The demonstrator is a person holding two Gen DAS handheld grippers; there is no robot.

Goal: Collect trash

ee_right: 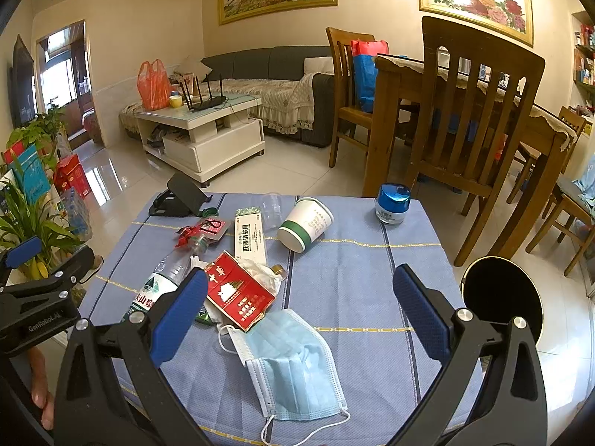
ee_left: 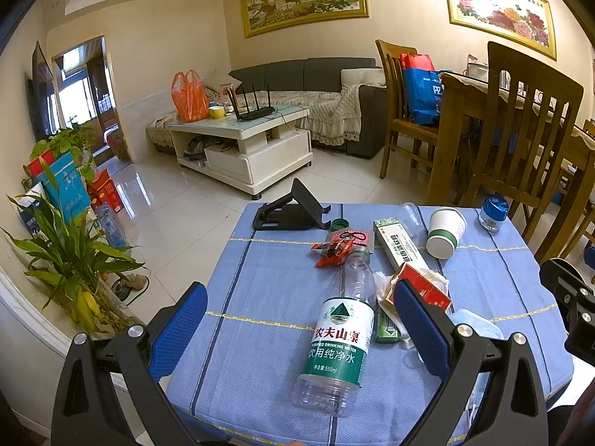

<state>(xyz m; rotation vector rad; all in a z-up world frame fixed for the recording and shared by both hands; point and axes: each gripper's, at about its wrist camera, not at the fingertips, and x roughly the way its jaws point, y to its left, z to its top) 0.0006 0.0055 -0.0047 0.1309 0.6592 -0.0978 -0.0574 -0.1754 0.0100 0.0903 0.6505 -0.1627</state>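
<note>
Trash lies on a blue tablecloth. An empty plastic water bottle with a green label lies on its side between the fingers of my open left gripper. A red cigarette pack, crumpled tissue and a blue face mask lie near my open right gripper, which hovers above the mask. A tipped paper cup, a long white box and red wrappers lie farther back. A black bin stands right of the table.
A black phone stand and a blue-capped jar sit at the table's far edge. Wooden chairs and a dining table stand at the right. A white coffee table and sofa are beyond. Plants stand at the left.
</note>
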